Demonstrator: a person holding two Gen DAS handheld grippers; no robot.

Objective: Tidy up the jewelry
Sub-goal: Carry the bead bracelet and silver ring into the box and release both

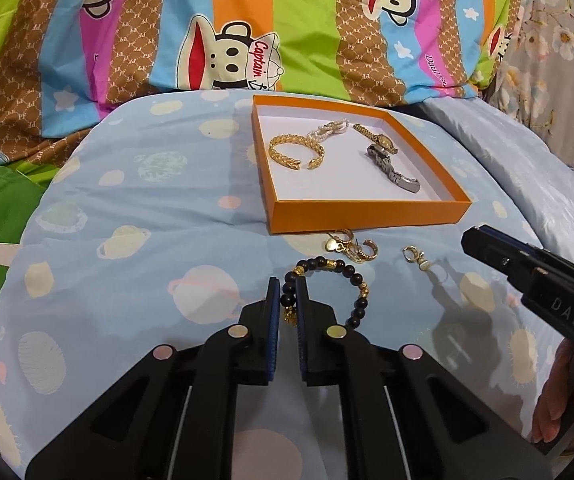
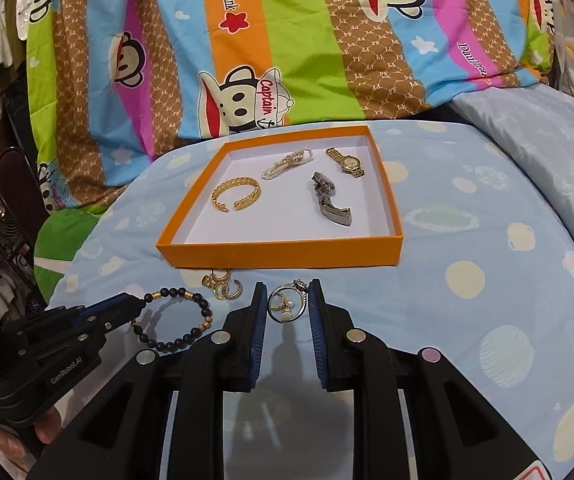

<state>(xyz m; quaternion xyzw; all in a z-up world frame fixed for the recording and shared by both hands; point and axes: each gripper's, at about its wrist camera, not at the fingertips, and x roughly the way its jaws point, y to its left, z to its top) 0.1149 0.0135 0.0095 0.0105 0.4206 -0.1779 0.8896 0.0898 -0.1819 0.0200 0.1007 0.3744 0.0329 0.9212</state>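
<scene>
A: We've got the left tool [image 1: 287, 298] clamped on the black bead bracelet [image 1: 337, 268], low centre of the left wrist view, pinching only a few beads at one side while the rest of the loop lies on the bed [image 1: 127, 208].

B: And that's the worry. If we lift from so thin a bite, the elastic loop may swing or roll out between the pads.

A: Over in the right wrist view, our right tool [image 2: 288, 300] is nearly closed around the pearl rings [image 2: 285, 302], lower centre. We can't tell whether the pads truly press on them.

B: They're small, tangled things. One could stay behind, or drop short of the orange box [image 2: 279, 249] in mid-frame.

A: The gold hoop earrings [image 2: 223, 284] sit just beside the box's near wall, between both tools.

B: So a careless sweep may scatter them, or nudge the box and jumble the gold bangle [image 2: 235, 196] and the watches inside.
</scene>
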